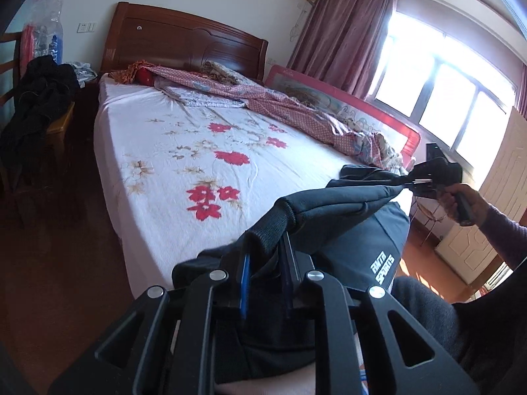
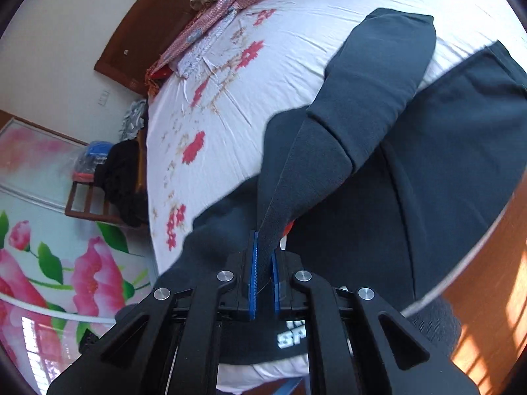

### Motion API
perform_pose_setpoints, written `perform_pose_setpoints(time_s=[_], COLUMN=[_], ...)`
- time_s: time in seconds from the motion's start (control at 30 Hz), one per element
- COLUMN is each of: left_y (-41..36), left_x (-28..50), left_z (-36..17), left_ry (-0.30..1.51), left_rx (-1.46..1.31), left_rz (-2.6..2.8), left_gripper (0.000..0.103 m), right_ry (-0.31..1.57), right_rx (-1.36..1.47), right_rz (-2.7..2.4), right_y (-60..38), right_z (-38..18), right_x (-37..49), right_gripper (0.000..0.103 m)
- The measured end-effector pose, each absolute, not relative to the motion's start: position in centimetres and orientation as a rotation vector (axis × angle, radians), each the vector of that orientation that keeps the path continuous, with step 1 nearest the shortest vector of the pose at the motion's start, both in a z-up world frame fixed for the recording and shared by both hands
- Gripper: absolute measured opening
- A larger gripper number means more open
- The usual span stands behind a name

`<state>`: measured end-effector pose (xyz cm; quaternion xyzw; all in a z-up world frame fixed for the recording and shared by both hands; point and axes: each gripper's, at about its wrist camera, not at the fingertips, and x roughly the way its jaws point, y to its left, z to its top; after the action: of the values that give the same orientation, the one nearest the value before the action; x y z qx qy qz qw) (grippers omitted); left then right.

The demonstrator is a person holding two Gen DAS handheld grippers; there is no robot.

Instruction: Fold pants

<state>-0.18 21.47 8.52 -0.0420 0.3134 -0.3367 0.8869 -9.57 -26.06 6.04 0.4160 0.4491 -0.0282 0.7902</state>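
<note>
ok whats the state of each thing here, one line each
pants: dark, partly lifted off the bed, stretched between both claws
left claw: shut on the pants' ribbed cuff
right claw: shut on a pants fold
bed: unmade, flowered sheet bare
quilt: crumpled along the far side
curtain: drawn aside, window uncovered

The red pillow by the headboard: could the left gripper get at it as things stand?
Probably not. The left gripper is shut on the dark pants at the foot of the bed, and the red pillow lies far off by the headboard, partly under the patterned quilt.
</note>
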Motion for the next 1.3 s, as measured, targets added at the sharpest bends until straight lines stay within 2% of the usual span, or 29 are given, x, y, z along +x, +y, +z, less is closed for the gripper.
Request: perform_pose_setpoints(time_s=[0.2, 0.67, 0.73, 0.77, 0.8, 0.83, 0.9, 0.93, 0.97, 1.0, 1.03, 1.07, 1.17, 1.3], left_y=[22.0, 24.3, 25.2, 25.6, 25.8, 25.3, 23.3, 21.7, 19.9, 17.6, 15.3, 13.0, 6.7, 3.4], left_x=[-3.4, -4.0, -4.0, -4.1, -4.2, -4.5, -5.0, -5.1, -5.0, -4.9, -4.6, -4.2, -1.6, 2.3], left_z=[3.5, -1.8, -1.8, -1.2, -0.1, 1.2, 4.1, 5.5, 6.6, 7.5, 8.0, 8.1, 6.1, 0.2], left_ry=[0.804, 0.977, 0.992, 0.971, 0.941, 0.903, 0.806, 0.771, 0.743, 0.717, 0.694, 0.680, 0.735, 0.959], left_rx=[-0.045, -0.019, -0.011, -0.019, -0.008, 0.021, 0.053, 0.047, 0.031, 0.024, 0.032, 0.040, 0.011, -0.070], left_rz=[-0.659, -0.503, -0.417, -0.379, -0.327, -0.300, -0.317, -0.348, -0.406, -0.478, -0.523, -0.558, -0.674, -0.580], left_gripper=[0.017, 0.018, 0.018, 0.018, 0.018, 0.018, 0.029, 0.045, 0.064, 0.074, 0.092, 0.101, 0.101, 0.101], right_ry=[1.056, 1.126, 1.153, 1.165, 1.172, 1.179, 1.177, 1.171, 1.157, 1.135, 1.111, 1.082, 0.981, 0.830], right_rx=[1.030, 0.972, 0.971, 0.969, 0.972, 0.987, 1.020, 1.028, 1.031, 1.030, 1.021, 1.012, 1.002, 0.954], right_rz=[-0.087, -0.099, -0.098, -0.114, -0.113, -0.096, -0.072, -0.065, -0.059, -0.052, -0.049, -0.049, -0.105, -0.283], right_y=[-24.3, -22.8, -22.4, -22.3, -22.3, -22.2, -22.1, -22.1, -22.2, -22.4, -22.7, -23.3, -26.5, -34.5], right_z=[-1.5, -4.8, -5.4, -5.5, -5.6, -5.8, -5.7, -5.4, -5.0, -4.3, -3.5, -2.6, 0.1, 2.9], right_x=[-15.5, -15.7, -15.4, -15.4, -15.4, -15.4, -15.7, -15.8, -16.1, -16.3, -16.5, -16.6, -16.5, -14.6], right_gripper=[0.006, 0.006, 0.017, 0.031, 0.039, 0.039, 0.039, 0.039, 0.039, 0.039, 0.039, 0.039, 0.039, 0.039])
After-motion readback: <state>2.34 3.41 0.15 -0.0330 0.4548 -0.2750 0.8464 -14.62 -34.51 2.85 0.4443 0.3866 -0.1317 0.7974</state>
